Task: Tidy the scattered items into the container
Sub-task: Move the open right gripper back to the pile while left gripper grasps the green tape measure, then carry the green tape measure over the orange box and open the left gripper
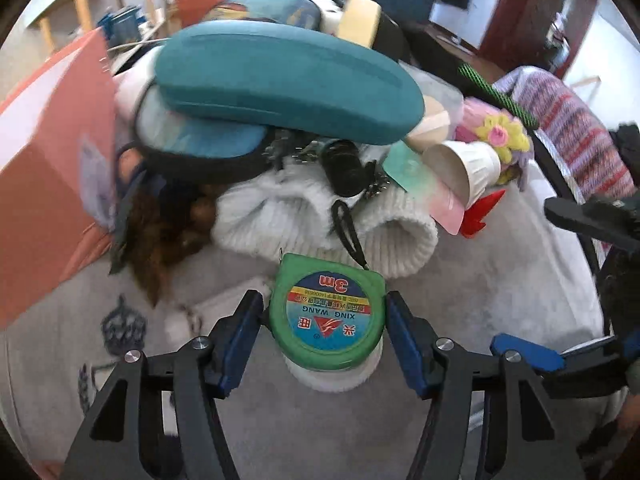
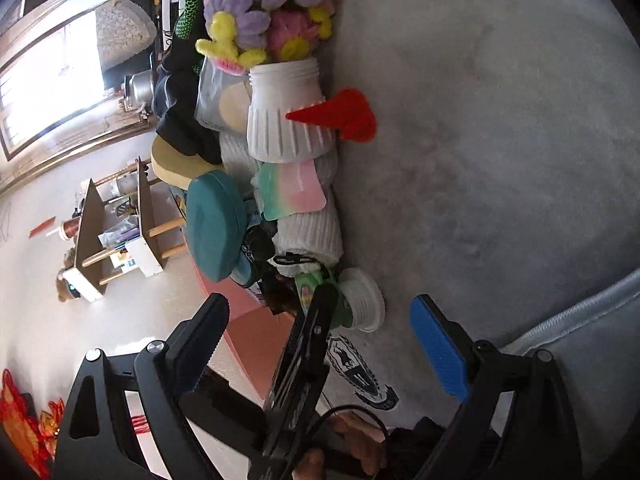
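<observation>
A: Box (image 1: 48, 160) on the far left, pink, open side to the heap. That looks like the container. Where is the tape?

B: Tape (image 1: 326, 320) lies flat, label up, on top of a white jar (image 1: 332, 372) on the grey cloth, just short of the heap. The left gripper (image 1: 323, 304) straddles it, jaws about half open. The right pad (image 1: 396, 316) looks to be at the green rim; the left pad (image 1: 244, 320) shows a sliver of gap. I judge it not yet clamped.

A: How will it handle?

B: Stiff plastic shell, a coiled blade inside, so likely hefty for its size. It won't crush, so a firm squeeze should be safe. The rim is rounded and smooth, though, so it could squirt out of a glancing grip.

A: Where to hold, then?

B: Across the widest part, pads square on opposite edges, as they line up now. Keep clear of the black strap (image 1: 348, 232) trailing up onto the knit hat (image 1: 320, 216); it may snag.

A: Anything else at risk?

B: The jar under it is probably light and may shift or tip when the tape lifts off.

A: And to the right?

B: The right gripper (image 2: 320, 308) stands wide open, holding nothing, off beside the left one.
</observation>
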`<action>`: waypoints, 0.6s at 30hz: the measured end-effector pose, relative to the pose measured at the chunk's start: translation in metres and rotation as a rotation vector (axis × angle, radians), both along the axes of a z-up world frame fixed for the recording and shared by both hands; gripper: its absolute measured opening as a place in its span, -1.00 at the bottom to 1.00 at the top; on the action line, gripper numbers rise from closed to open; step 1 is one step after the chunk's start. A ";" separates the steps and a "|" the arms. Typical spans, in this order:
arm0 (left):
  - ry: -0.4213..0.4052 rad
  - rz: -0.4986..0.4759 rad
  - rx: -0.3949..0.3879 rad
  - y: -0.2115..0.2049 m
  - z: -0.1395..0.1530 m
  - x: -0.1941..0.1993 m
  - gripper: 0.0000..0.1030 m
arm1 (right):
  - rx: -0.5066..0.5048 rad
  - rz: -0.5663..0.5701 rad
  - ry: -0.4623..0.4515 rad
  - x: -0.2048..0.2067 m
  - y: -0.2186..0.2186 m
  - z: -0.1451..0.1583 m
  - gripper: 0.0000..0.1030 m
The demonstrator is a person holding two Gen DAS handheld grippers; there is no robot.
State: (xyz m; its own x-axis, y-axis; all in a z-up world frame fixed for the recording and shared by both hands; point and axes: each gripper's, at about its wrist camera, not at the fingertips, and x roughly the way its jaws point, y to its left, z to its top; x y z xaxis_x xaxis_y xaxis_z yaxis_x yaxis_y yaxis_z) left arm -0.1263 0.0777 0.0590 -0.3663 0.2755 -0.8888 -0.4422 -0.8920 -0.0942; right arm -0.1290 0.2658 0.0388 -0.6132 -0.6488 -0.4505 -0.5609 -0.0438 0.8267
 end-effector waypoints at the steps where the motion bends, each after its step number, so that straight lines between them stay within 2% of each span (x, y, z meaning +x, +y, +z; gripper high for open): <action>1: 0.008 0.026 0.014 -0.007 0.008 0.002 0.18 | 0.003 -0.006 -0.003 0.002 0.001 -0.001 0.80; 6: 0.074 0.200 0.109 -0.058 0.069 0.005 0.18 | 0.004 -0.021 -0.014 0.009 0.004 -0.005 0.80; 9: 0.128 0.358 0.214 -0.115 0.125 -0.008 0.18 | 0.007 -0.014 -0.014 0.008 0.002 -0.006 0.80; 13: 0.272 0.557 0.300 -0.195 0.210 -0.044 0.21 | 0.019 -0.009 -0.014 0.008 0.002 -0.007 0.80; 14: 0.308 0.584 0.317 -0.209 0.226 -0.052 0.28 | 0.020 -0.007 -0.015 0.008 0.002 -0.007 0.80; 16: 0.355 0.623 0.338 -0.233 0.255 -0.066 0.79 | 0.020 -0.005 -0.021 0.008 0.002 -0.009 0.80; 18: 0.407 0.642 0.355 -0.249 0.275 -0.068 0.99 | 0.014 -0.005 -0.028 0.009 0.002 -0.011 0.80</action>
